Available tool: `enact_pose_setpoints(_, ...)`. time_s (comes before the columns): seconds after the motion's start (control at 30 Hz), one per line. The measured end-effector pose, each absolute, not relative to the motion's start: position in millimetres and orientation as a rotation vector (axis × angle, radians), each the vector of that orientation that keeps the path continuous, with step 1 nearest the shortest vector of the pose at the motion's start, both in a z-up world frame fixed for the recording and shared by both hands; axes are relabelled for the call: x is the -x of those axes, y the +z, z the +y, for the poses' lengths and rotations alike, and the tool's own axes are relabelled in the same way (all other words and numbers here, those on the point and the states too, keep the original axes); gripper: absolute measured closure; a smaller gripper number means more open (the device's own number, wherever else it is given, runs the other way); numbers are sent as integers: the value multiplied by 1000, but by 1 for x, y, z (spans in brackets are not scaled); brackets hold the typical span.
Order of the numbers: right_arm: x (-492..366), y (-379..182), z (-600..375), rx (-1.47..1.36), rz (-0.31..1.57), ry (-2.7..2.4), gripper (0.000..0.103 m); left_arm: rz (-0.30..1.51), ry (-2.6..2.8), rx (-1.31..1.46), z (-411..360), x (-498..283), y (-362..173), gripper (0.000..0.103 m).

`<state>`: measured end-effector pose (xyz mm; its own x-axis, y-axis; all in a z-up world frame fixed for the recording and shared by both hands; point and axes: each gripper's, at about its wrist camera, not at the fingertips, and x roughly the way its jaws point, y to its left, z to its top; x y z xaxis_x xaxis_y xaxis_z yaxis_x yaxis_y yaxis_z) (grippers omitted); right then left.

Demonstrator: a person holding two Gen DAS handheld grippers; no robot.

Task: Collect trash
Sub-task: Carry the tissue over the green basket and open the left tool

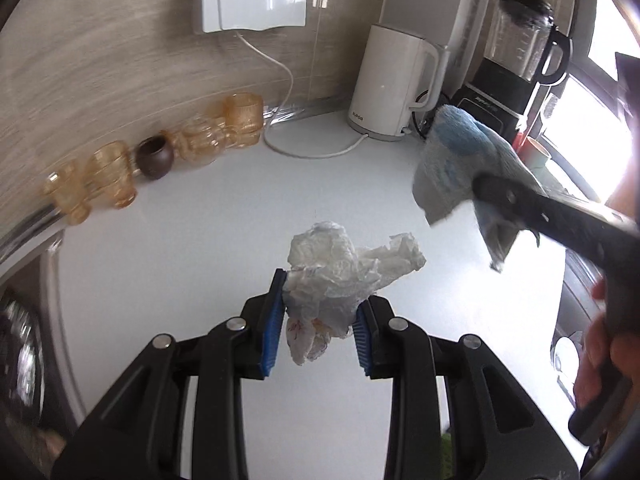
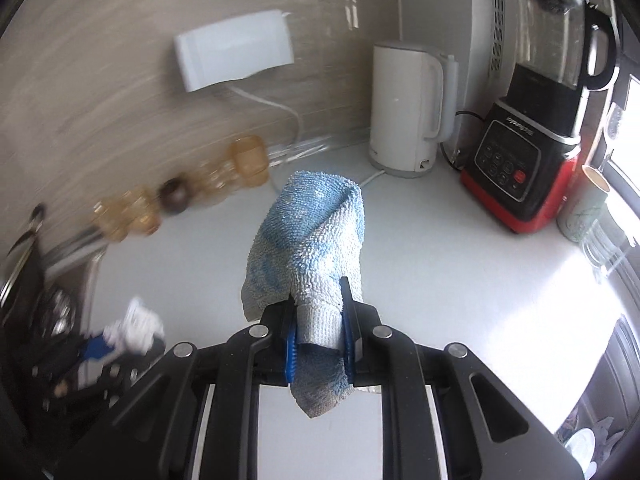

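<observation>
My left gripper (image 1: 322, 312) is shut on a crumpled white paper tissue (image 1: 344, 272) and holds it above the white countertop (image 1: 208, 240). My right gripper (image 2: 320, 332) is shut on a blue and white terry cloth (image 2: 308, 240), held above the counter. The cloth (image 1: 452, 160) and the right gripper (image 1: 500, 196) also show at the right of the left wrist view. The tissue (image 2: 140, 324) and the left gripper (image 2: 100, 348) show blurred at the lower left of the right wrist view.
Along the back wall stand several amber glasses (image 1: 112, 176), a dark brown pot (image 1: 154, 158), a white kettle (image 1: 390, 84) with its cord, and a black and red blender (image 2: 532, 140). A white wall unit (image 1: 252, 0) hangs above. A cup (image 2: 584, 204) stands by the window. A sink (image 1: 24, 344) lies left.
</observation>
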<state>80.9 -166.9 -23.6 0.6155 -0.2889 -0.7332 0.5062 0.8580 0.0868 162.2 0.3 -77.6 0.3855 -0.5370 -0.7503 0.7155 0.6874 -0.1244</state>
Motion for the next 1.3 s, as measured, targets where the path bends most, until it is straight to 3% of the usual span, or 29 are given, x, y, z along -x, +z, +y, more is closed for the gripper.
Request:
enact_pose_setpoints(0.3,61,-35,-89,-333,803,-401,85,909,-781,-254,60,-39,-80,73)
enact_pose_setpoints(0.7,199,-90,-18,-371,940,-343,85,1081,-790,-274,107,100,-133,72)
enact_pose_setpoints(1.3,256,-99,-25,-346,916,-404,85,1174,-789,-380,77,133,-188,72)
